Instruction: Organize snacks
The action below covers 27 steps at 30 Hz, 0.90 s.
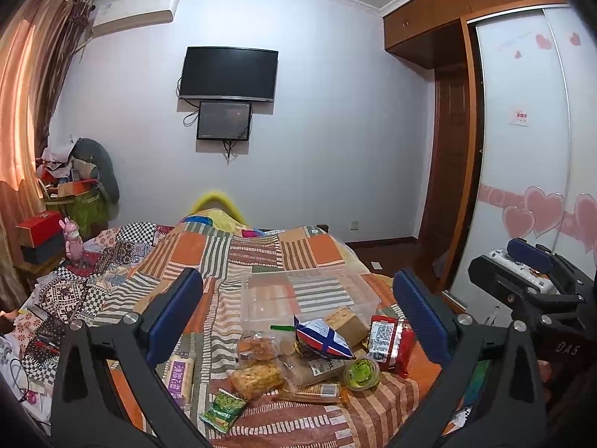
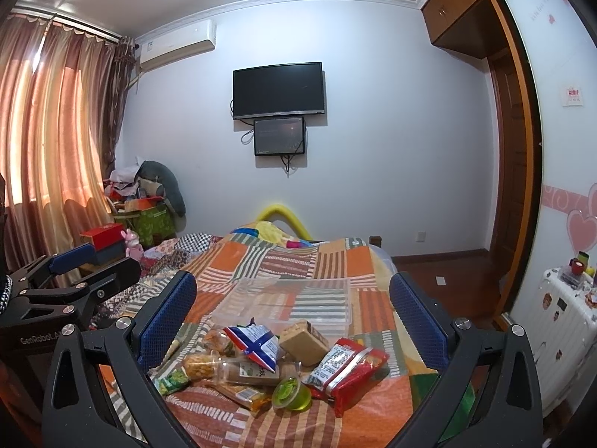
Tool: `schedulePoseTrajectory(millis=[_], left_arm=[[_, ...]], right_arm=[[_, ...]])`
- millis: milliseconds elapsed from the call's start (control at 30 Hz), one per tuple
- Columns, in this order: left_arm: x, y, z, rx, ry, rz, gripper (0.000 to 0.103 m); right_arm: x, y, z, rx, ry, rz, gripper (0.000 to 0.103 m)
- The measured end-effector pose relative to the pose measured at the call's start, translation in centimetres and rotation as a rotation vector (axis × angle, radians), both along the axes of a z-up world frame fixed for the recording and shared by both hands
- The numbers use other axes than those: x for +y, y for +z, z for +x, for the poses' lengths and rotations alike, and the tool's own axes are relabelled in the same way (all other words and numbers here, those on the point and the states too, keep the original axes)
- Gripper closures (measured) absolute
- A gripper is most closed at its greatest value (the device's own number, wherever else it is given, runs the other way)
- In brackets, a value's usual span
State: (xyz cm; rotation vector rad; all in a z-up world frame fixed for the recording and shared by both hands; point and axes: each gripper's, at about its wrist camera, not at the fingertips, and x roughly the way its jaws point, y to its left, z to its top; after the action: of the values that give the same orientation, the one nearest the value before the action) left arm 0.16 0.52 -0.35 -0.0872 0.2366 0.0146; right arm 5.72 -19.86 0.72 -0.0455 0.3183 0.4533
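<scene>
Left gripper [image 1: 298, 313] spread wide, snacks [image 1: 313, 354] below between fingers

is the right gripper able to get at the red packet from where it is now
Probably yes. The right gripper is open and empty, and the red packet lies on top at the pile's right edge, on the bedspread, with nothing covering it.
</scene>
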Motion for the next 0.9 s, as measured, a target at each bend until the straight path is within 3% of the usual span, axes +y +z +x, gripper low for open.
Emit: schedulePoseTrajectory(millis=[900], left_arm=[[-0.28, 0.07, -0.36, -0.008, -0.009, 0.011, 0.000]], right_arm=[[0.12, 0.16, -0.24, 0.001, 0.012, 0.007, 0.000]])
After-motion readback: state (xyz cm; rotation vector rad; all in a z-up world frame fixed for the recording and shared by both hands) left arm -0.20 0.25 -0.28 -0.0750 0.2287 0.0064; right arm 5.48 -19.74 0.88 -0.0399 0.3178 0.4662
